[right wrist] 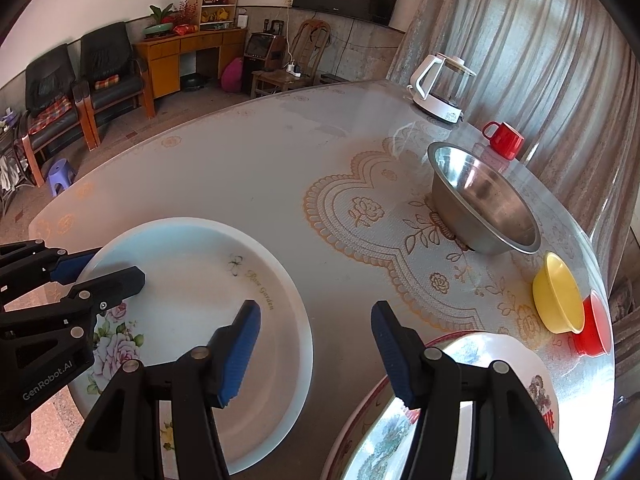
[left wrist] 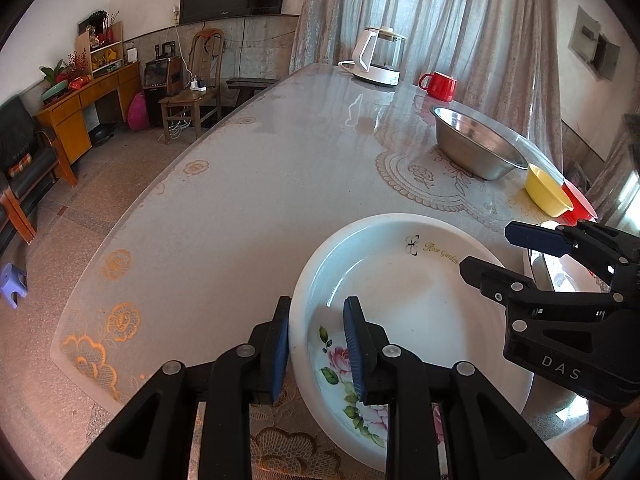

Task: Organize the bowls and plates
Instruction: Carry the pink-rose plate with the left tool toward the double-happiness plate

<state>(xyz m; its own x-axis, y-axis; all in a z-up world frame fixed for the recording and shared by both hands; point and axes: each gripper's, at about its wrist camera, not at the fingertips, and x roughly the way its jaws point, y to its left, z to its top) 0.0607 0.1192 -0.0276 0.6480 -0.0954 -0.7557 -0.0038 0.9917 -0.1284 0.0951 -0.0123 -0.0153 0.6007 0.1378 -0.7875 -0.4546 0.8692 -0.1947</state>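
A white deep plate [left wrist: 400, 280] with a rose print and "Rose Garden" lettering lies at the near end of the table. My left gripper [left wrist: 316, 340] is shut on its near-left rim, one blue pad outside the wall and one inside. The right wrist view shows the same plate [right wrist: 192, 272] with the left gripper [right wrist: 116, 266] at its left edge. My right gripper [right wrist: 316, 352] is open and empty, hanging over the gap between the white plate and a red-rimmed picture plate [right wrist: 500, 352]. The right gripper [left wrist: 496, 252] also shows at the right of the left wrist view.
A steel bowl [right wrist: 484, 204] stands farther back on the right. A yellow bowl [right wrist: 558, 296] leans on a red bowl [right wrist: 596, 328] near the right edge. A red mug [right wrist: 504, 140] and a white kettle [right wrist: 438, 88] sit at the far end. The table [right wrist: 240, 168] has a lace-pattern cover.
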